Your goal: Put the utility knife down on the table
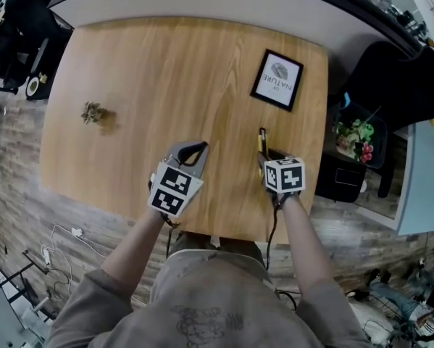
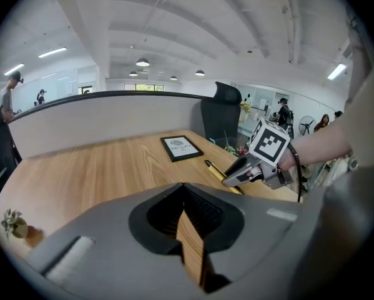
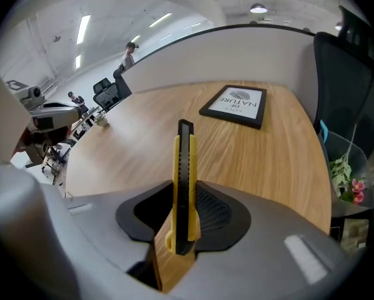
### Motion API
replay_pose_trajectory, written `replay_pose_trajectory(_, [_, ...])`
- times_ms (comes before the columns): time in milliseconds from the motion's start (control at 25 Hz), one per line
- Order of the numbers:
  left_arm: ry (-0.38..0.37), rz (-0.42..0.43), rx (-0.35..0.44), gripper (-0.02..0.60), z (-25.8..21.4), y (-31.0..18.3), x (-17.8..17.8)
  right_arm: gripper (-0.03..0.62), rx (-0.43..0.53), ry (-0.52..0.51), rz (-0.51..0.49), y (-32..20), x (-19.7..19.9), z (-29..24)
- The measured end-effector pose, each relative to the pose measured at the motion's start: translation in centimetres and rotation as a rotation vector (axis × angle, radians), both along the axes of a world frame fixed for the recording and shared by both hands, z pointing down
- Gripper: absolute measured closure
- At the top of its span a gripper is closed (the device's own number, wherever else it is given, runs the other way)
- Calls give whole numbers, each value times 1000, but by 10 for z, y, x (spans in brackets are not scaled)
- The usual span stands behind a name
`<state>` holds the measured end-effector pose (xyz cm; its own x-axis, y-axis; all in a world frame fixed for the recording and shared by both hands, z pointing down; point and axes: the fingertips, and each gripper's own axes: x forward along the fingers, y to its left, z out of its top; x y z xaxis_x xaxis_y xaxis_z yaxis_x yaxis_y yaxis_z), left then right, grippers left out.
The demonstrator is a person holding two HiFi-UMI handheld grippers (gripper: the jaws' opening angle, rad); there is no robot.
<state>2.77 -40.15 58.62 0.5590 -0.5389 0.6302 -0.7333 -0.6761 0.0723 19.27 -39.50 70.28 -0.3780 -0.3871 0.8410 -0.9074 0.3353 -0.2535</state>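
Note:
A yellow and black utility knife (image 3: 185,180) stands on edge between the jaws of my right gripper (image 3: 185,212), which is shut on its rear half. Its tip points out over the wooden table (image 1: 166,71). In the head view the knife (image 1: 261,141) sticks forward from the right gripper (image 1: 264,158) near the table's front right. My left gripper (image 1: 196,149) hovers beside it at the front centre, shut with nothing in it. From the left gripper view its jaws (image 2: 188,212) meet with only a sliver of table showing, and the right gripper (image 2: 244,170) with the knife (image 2: 214,167) shows to the right.
A black-framed picture (image 1: 277,79) lies flat at the table's back right. A small dried plant (image 1: 93,112) sits at the left. A black chair (image 1: 390,78) and a bin with flowers (image 1: 356,140) stand past the right edge. A grey partition (image 1: 202,6) runs behind.

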Motion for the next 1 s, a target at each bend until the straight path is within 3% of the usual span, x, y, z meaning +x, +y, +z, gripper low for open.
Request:
replay_pose_trajectory(400, [1, -11, -70, 583, 27, 8, -7, 470, 19, 37, -22, -1, -13, 28])
replay_pose_trajectory(680, [1, -5, -55, 583, 19, 10, -8, 468, 56, 35, -22, 1, -12, 25])
replay_pose_trajectory(1000, [19, -15, 25, 583, -22, 5, -11, 470, 231, 7, -49, -10, -16, -69])
